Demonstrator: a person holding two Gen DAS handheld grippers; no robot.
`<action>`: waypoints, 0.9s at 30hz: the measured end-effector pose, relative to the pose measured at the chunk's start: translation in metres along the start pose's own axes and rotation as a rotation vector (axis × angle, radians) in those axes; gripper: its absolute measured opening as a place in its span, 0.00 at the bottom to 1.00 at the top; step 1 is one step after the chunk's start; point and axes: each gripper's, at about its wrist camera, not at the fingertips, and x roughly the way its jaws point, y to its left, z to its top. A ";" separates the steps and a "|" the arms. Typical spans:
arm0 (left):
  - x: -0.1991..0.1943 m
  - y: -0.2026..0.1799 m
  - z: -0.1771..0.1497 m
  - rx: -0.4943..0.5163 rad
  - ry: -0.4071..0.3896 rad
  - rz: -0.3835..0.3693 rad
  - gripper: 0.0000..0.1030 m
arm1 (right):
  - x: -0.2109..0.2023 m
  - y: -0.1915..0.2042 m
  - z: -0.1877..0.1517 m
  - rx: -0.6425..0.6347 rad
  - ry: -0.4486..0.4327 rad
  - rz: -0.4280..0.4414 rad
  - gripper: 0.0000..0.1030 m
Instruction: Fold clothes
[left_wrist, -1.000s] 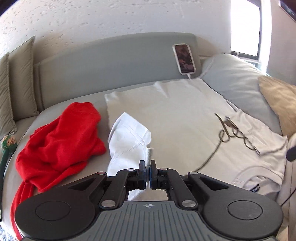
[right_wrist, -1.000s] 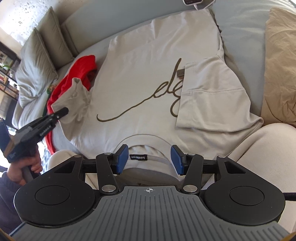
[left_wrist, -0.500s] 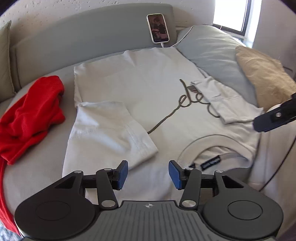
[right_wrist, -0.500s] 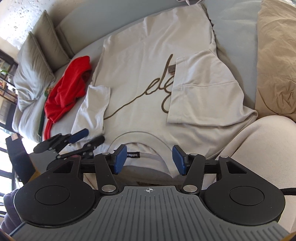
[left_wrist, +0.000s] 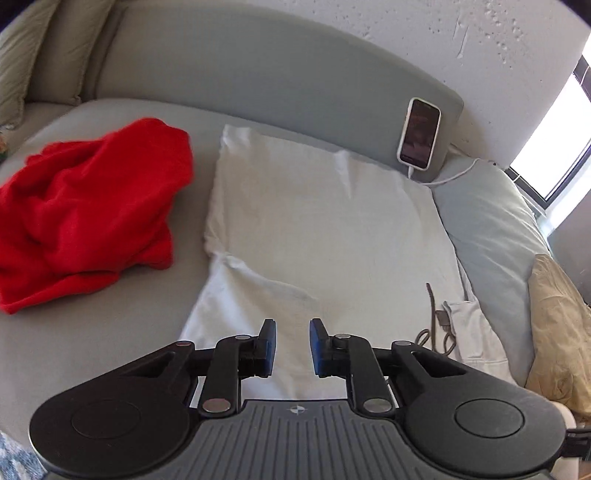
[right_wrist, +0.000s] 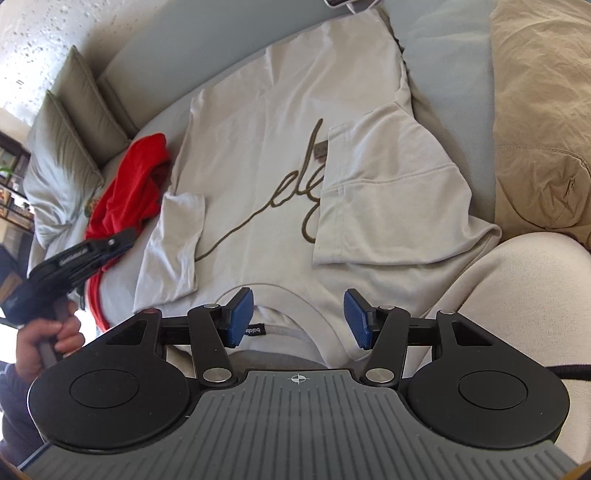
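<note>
1. Far left of the right wrist view, a hand (right_wrist: 48, 332) grips the handle of the left gripper (right_wrist: 125, 238), which sits over the edge of the red garment (right_wrist: 129, 184), just left of the T-shirt's folded sleeve.
2. From the left wrist view, that red garment (left_wrist: 85, 210) lies bunched in the left half of the frame on the grey sofa (left_wrist: 92, 350), beside the shirt and not on it.
3. Centre frame, the pale T-shirt (left_wrist: 321, 221) is spread flat on the sofa seat, hem towards the backrest at the top.
4. The left gripper (left_wrist: 291, 347) hovers low in the frame over the shirt's left sleeve; its blue fingers (left_wrist: 267, 349) are closing, with a gap between them and no cloth pinched.
5. In the right wrist view the T-shirt (right_wrist: 266, 122) fills the middle, a dark looping script across the chest.
6. Both sleeves are folded inward: the left sleeve (right_wrist: 173, 247) lies left of centre, the right sleeve (right_wrist: 388, 206) right of centre, covering the end of the script.
7. The right gripper (right_wrist: 298, 319) sits bottom centre over the collar (right_wrist: 314, 314), fingers (right_wrist: 240, 319) apart on either side of the neckline, gripping nothing.
8. Upper right in the left wrist view, a phone (left_wrist: 419, 133) leans on the backrest with a white cable trailing down.
9. Far right, a tan cushion (right_wrist: 539, 110) sits beside the shirt.
</note>
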 end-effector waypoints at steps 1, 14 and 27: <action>0.008 0.000 0.005 -0.042 0.011 -0.008 0.24 | -0.001 -0.001 0.000 0.002 0.000 -0.001 0.55; 0.081 0.014 0.032 -0.260 0.153 0.160 0.13 | 0.002 -0.023 0.007 0.041 0.005 -0.014 0.55; 0.052 0.010 0.017 -0.102 0.081 0.004 0.47 | 0.003 -0.027 0.007 0.048 0.005 -0.013 0.55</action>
